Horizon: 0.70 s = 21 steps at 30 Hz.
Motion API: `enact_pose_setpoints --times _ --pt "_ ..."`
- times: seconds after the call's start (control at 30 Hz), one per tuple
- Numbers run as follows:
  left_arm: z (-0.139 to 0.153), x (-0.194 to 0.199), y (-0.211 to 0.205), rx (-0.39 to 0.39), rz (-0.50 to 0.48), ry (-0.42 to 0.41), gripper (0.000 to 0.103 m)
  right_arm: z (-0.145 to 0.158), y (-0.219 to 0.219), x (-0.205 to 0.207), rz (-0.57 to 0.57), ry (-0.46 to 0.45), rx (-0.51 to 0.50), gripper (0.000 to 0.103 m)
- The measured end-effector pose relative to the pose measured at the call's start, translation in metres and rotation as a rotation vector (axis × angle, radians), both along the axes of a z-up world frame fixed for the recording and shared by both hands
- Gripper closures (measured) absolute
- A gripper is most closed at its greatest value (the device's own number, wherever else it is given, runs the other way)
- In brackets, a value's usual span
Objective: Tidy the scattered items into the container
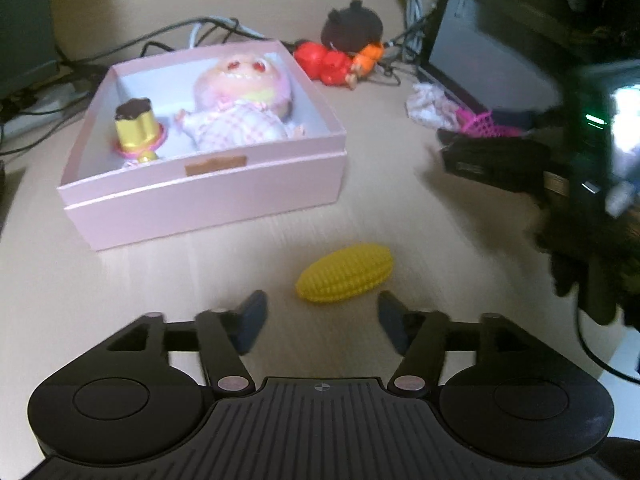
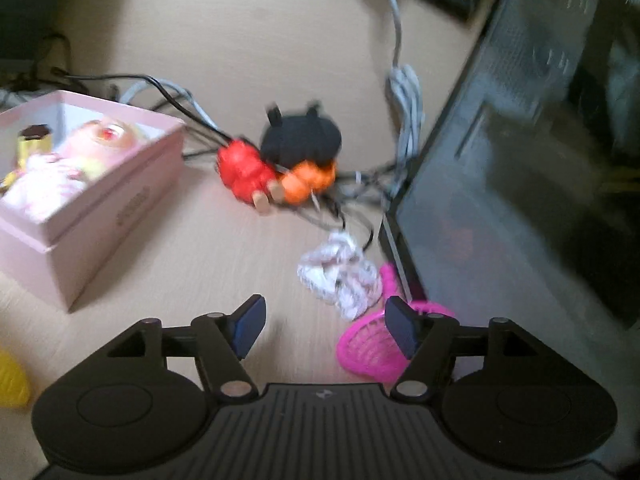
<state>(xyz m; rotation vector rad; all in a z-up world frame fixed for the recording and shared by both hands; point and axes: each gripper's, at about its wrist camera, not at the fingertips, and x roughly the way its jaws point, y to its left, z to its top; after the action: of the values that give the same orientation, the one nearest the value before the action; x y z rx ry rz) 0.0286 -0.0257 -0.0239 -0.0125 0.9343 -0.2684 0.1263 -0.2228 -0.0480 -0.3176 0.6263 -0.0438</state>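
Observation:
A pink box (image 1: 208,196) sits on the desk with a pink doll (image 1: 236,108) and a gold pudding toy (image 1: 136,124) inside; it also shows in the right wrist view (image 2: 100,208). A yellow toy corn (image 1: 346,272) lies just beyond my open, empty left gripper (image 1: 322,320). My right gripper (image 2: 326,326) is open and empty above the desk, near a crumpled white cloth (image 2: 340,276) and a pink mesh basket (image 2: 370,350). A black-headed doll in red and orange (image 2: 280,164) lies further back, also in the left wrist view (image 1: 340,52).
A dark monitor (image 2: 500,184) stands at the right. Cables (image 2: 404,96) run behind the toys and the box. The right gripper's black body (image 1: 540,160) shows at the right of the left wrist view.

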Motion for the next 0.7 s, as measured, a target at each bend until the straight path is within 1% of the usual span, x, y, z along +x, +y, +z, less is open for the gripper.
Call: enact_pose_setpoints --times 0.03,0.13,0.2,0.27,0.33,0.4,0.43,0.47,0.5,0.53,0.57,0.6,0.63,0.7 --pt "0.003 -0.003 0.002 -0.005 0.001 -0.009 0.020 0.000 -0.005 0.004 -0.025 0.031 0.045 0.036" --pt "0.009 -0.011 0.008 -0.021 0.005 -0.025 0.009 -0.002 -0.015 0.003 -0.069 0.113 0.157 0.036" --pt "0.009 -0.014 0.012 -0.034 0.015 -0.017 0.009 -0.005 -0.019 -0.007 -0.069 0.160 0.229 0.036" --pt "0.007 -0.015 0.015 -0.041 0.028 -0.008 0.009 -0.007 -0.021 -0.021 -0.056 0.214 0.332 0.036" --pt "0.006 -0.016 0.018 -0.048 0.041 0.001 0.009 -0.002 -0.020 -0.042 0.008 0.243 0.440 0.036" --pt "0.004 -0.017 0.022 -0.053 0.052 0.013 0.009 0.012 -0.015 -0.066 0.105 0.193 0.464 0.036" --pt "0.003 -0.017 0.023 -0.054 0.055 0.017 0.009 0.019 -0.010 -0.076 0.136 0.146 0.419 0.036" --pt "0.002 -0.018 0.024 -0.057 0.059 0.023 0.009 0.025 -0.004 -0.084 0.141 0.084 0.320 0.034" --pt "0.002 -0.018 0.025 -0.060 0.063 0.029 0.009 0.027 0.001 -0.087 0.124 0.023 0.211 0.032" --pt "0.000 -0.018 0.026 -0.063 0.067 0.037 0.009 0.027 0.000 -0.083 0.083 -0.001 0.165 0.032" --pt "-0.001 -0.019 0.026 -0.065 0.069 0.043 0.009 0.025 -0.005 -0.075 0.032 -0.003 0.163 0.032" --pt "-0.001 -0.019 0.025 -0.064 0.069 0.047 0.009 0.024 -0.013 -0.068 -0.026 0.012 0.215 0.032" --pt "-0.002 -0.020 0.025 -0.060 0.067 0.047 0.009 0.023 -0.023 -0.060 -0.090 0.037 0.306 0.033" --pt "0.000 -0.024 0.026 -0.052 0.063 0.039 0.008 0.017 -0.043 -0.052 -0.208 0.062 0.493 0.038"
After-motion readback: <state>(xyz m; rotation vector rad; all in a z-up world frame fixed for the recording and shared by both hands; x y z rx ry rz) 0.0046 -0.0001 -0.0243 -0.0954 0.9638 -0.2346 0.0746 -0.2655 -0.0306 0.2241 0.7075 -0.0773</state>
